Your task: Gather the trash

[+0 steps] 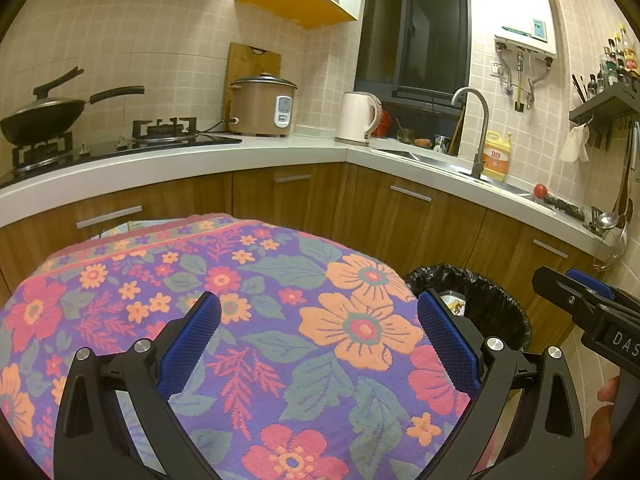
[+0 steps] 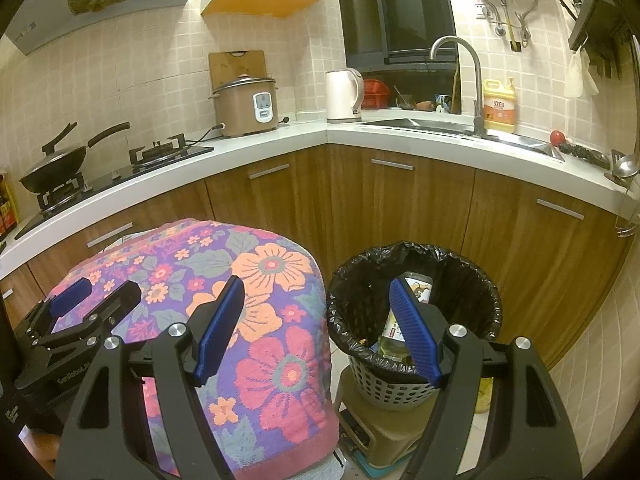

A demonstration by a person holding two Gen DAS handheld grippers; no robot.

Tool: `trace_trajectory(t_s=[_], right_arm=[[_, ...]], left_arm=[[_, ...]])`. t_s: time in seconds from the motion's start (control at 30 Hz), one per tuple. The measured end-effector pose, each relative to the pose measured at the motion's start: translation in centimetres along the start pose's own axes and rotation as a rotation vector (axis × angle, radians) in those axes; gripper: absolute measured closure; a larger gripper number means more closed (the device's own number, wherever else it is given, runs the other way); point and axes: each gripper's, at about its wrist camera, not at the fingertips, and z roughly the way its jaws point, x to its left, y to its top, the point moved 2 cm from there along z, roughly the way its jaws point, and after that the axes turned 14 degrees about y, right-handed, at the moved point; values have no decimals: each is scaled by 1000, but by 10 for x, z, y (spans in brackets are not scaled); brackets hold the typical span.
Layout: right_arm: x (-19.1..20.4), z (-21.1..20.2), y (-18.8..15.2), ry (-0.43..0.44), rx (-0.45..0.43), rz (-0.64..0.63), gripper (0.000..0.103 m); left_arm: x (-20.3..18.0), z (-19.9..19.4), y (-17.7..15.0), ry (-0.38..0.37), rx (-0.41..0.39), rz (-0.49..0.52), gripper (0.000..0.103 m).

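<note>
From the left wrist camera, a flowered cloth [image 1: 280, 320] covers a rounded surface that fills the foreground, with wooden cabinets [image 1: 400, 216] and a white counter [image 1: 240, 156] curving behind it. On the counter stand a wok [image 1: 44, 114] on the stove, a rice cooker [image 1: 262, 106], a white kettle [image 1: 358, 118], and a yellow soap bottle [image 1: 496, 156] beside the tap [image 1: 474, 128]. A water heater [image 1: 520, 4] hangs on the tiled wall. The bin [image 1: 480, 304], lined with a black bag, sits just past the cloth's right edge, partly hidden by it. The left gripper [image 1: 318, 332] hovers above the cloth, fingers spread wide, nothing between them. The right gripper [image 1: 588, 304] enters at the far right edge; the letters "DAS" show on its body.

From the right wrist camera, the bin [image 2: 416, 308] stands on a low stool [image 2: 396, 436] right beside the cloth [image 2: 256, 320], in front of the cabinets. Trash lies inside: a bottle [image 2: 404, 320] with a printed label, too small to read. The right gripper [image 2: 316, 328] is spread wide and empty, one finger over the cloth, the other over the bin's mouth. The left gripper [image 2: 96, 294] shows at the left, over the cloth, marked "GenRobot".
</note>
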Motion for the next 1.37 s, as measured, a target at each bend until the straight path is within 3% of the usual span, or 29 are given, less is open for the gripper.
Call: trace_trajectory(t_s=[0.77,1.07,1.23,1.37], right_arm=[[3,2,-1,13,18,-14,32],[3,3,-2,13,20,-16,32],[3,3,-1,14,19,-15,32],[3,2,-1,16,19,-16,32]], left_arm=[[2,-6,0,29,-10,-35,8],[0,-17,1,98,-68,-28,8],[2,-12,1,50,-15,-50,7],[6,-12,1,44,-18,-73,7]])
